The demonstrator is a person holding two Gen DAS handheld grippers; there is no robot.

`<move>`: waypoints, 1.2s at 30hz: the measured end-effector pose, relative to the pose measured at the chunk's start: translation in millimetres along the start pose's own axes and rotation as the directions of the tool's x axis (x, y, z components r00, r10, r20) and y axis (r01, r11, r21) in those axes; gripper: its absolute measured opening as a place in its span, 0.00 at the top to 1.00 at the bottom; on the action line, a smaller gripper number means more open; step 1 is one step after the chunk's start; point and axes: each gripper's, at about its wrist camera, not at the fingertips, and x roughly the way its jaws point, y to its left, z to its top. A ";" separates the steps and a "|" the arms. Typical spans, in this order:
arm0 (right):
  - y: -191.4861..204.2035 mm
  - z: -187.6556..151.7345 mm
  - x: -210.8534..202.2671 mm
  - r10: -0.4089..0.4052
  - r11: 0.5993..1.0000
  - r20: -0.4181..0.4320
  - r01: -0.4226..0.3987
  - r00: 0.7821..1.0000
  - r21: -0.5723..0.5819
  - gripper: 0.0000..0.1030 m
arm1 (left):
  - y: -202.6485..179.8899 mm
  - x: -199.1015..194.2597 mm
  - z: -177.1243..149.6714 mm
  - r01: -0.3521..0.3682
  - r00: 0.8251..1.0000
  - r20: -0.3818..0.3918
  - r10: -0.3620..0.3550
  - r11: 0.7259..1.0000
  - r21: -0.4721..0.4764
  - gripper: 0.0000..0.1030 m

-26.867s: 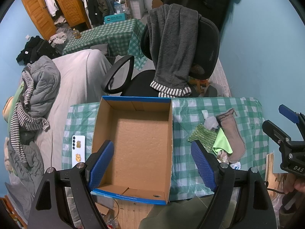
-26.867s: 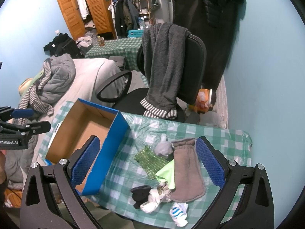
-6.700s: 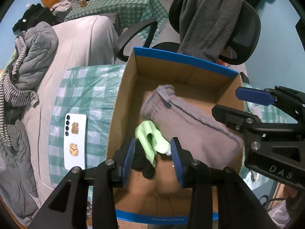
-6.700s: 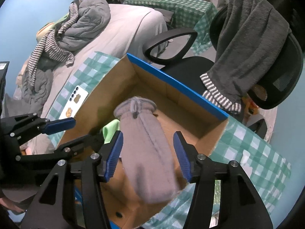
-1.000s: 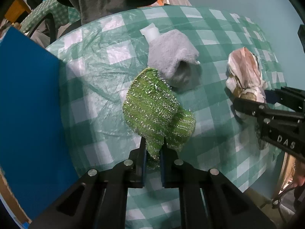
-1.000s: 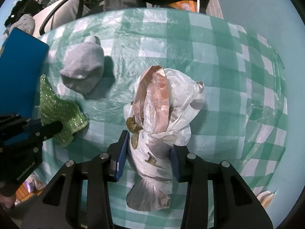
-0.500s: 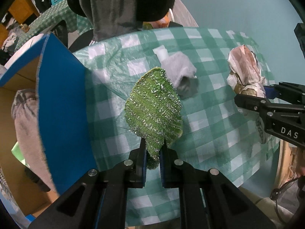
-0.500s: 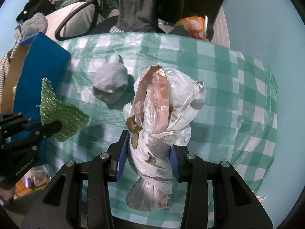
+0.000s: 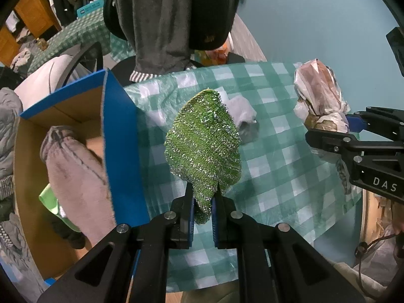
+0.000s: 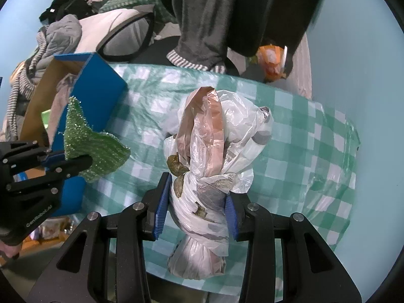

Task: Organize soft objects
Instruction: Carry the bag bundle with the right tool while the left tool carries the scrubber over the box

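My left gripper [image 9: 202,208] is shut on a glittery green cloth [image 9: 203,141] and holds it above the checked table, just right of the blue cardboard box [image 9: 121,136]. The box holds a grey mitten [image 9: 75,176] and a light green cloth [image 9: 49,199]. My right gripper [image 10: 195,199] is shut on a knotted white plastic bag [image 10: 214,146] and holds it above the table. The green cloth [image 10: 93,149] and left gripper [image 10: 63,160] show at the left of the right wrist view. A small grey sock [image 9: 243,118] lies on the table behind the green cloth.
The table has a green checked cover [image 9: 277,166] under clear plastic. An office chair draped with a grey garment [image 9: 161,25] stands behind the table. A bed with piled clothes [image 10: 58,40] is at the left. A light blue wall [image 9: 315,20] is at the right.
Both grippers have risen with their loads. The left gripper with the green cloth has moved left toward the box, so more of the box's inside shows.
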 end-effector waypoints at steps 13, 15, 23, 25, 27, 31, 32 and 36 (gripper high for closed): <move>34.7 9.8 -28.9 0.012 0.998 0.050 -0.009 0.999 -0.057 0.62 | 22.7 -35.8 -5.3 -0.005 0.998 0.058 0.007 0.999 -0.035 0.90; 39.6 11.3 -31.4 0.015 0.998 0.055 -0.012 0.998 -0.064 0.62 | 27.4 -41.9 -6.1 -0.006 0.998 0.067 0.009 0.999 -0.044 0.90; 57.6 18.6 -42.4 0.030 0.995 0.078 -0.022 0.996 -0.100 0.62 | 42.9 -54.0 -15.2 -0.014 0.996 0.091 0.022 0.996 -0.091 0.90; 62.0 20.7 -44.5 0.033 0.994 0.085 -0.024 0.996 -0.110 0.62 | 46.1 -56.8 -17.4 -0.014 0.995 0.095 0.024 0.995 -0.103 0.90; 66.9 22.8 -46.4 0.036 0.993 0.090 -0.025 0.995 -0.120 0.62 | 50.5 -60.9 -19.9 -0.013 0.994 0.102 0.025 0.993 -0.115 0.90; 79.4 28.6 -50.5 0.046 0.989 0.102 -0.031 0.994 -0.142 0.62 | 60.1 -67.9 -24.0 -0.014 0.993 0.111 0.030 0.990 -0.137 0.90; 80.9 29.1 -50.6 0.047 0.989 0.103 -0.032 0.994 -0.146 0.62 | 62.9 -69.6 -25.0 -0.014 0.993 0.114 0.031 0.989 -0.145 0.90; 93.3 34.5 -51.3 0.057 0.985 0.111 -0.038 0.992 -0.167 0.62 | 70.6 -74.2 -27.6 -0.018 0.992 0.123 0.038 0.987 -0.161 0.90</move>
